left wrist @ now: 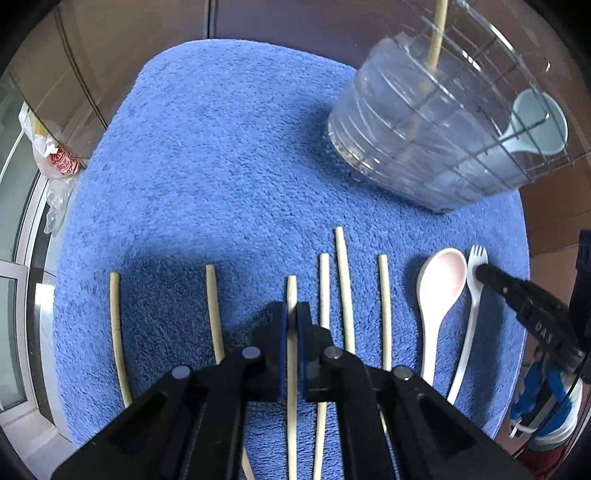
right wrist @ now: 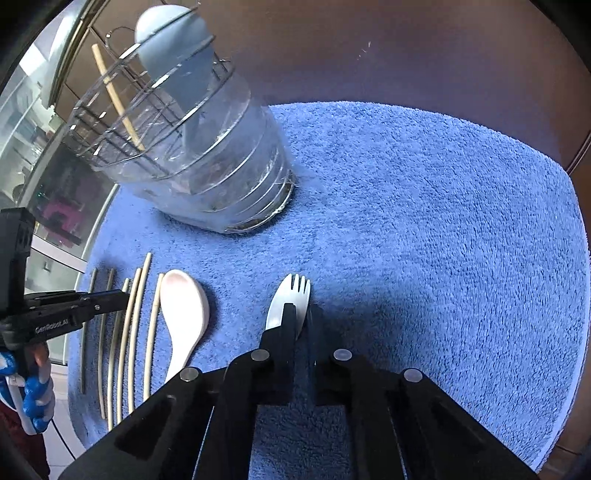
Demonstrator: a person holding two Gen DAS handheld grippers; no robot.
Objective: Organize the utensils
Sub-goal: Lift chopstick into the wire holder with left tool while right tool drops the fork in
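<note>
Blue terry-cloth mat (left wrist: 240, 166) covers the table, with brown cabinet fronts behind it. Ahead of both sets of fingers stands a clear plastic utensil holder with a wire rack top (left wrist: 436, 136), already holding one pale wooden chopstick (left wrist: 437, 33) and a light blue plastic spoon (left wrist: 535, 123).

Closer in, utensils lie in a row on the mat. The left gripper (left wrist: 293, 317) has its fingers closed around a pale wooden chopstick lying flat (left wrist: 291, 291), the third from the left of six; two lie to the left of the fingers and three to the right. Further right rest a white plastic spoon (left wrist: 439, 280) and a white plastic spork (left wrist: 474, 280). The right gripper (right wrist: 301, 317) has its fingers nearly shut at the spork's head; whether they actually pinch it I cannot tell, as the right finger is blurred.

Judging from this, the step in hand is picking up the next pieces. The next move calls for lifting each utensil clear of the mat, tilting it upright, and lowering it through an opening in the rack.
</note>
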